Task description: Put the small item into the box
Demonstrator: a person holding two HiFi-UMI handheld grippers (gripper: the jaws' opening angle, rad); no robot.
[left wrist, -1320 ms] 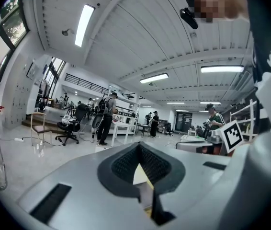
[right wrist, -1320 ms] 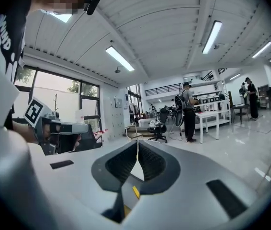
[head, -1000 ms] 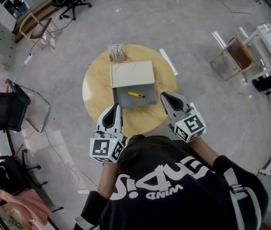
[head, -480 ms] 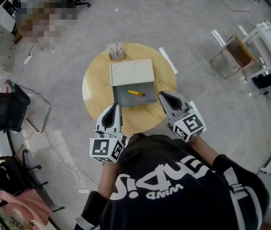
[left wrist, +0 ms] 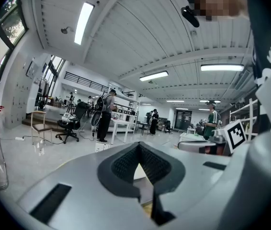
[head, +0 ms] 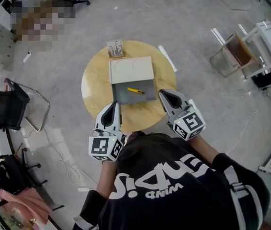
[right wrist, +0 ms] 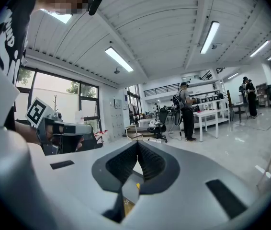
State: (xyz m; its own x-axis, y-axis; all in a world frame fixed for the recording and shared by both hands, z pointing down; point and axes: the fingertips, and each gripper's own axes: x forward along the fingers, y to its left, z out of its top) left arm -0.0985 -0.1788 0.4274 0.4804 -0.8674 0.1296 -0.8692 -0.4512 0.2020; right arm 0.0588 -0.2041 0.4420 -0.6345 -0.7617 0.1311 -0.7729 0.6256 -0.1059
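Observation:
On the round wooden table (head: 95, 87) stands an open box: a grey tray (head: 126, 97) with its cream lid (head: 131, 71) folded back behind it. A small yellow item (head: 135, 91) lies inside the grey tray. My left gripper (head: 113, 107) hovers shut over the table's near edge, just left of the tray's front corner. At the tray's front right corner my right gripper (head: 164, 96) is also shut, holding nothing. In the right gripper view the jaws (right wrist: 138, 146) meet at the tip, with the yellow item (right wrist: 136, 186) showing below them. The left gripper (left wrist: 138, 147) view shows closed jaws too.
A small rack (head: 116, 49) stands at the table's far edge behind the lid, and a white strip (head: 167, 62) lies at the far right rim. A black chair (head: 8, 111) is on the left, a wooden chair (head: 236, 55) on the right. People stand far off.
Almost nothing: the right gripper has edged slightly toward the tray, and the whole view has shifted a little. The yellow item stays in the tray.

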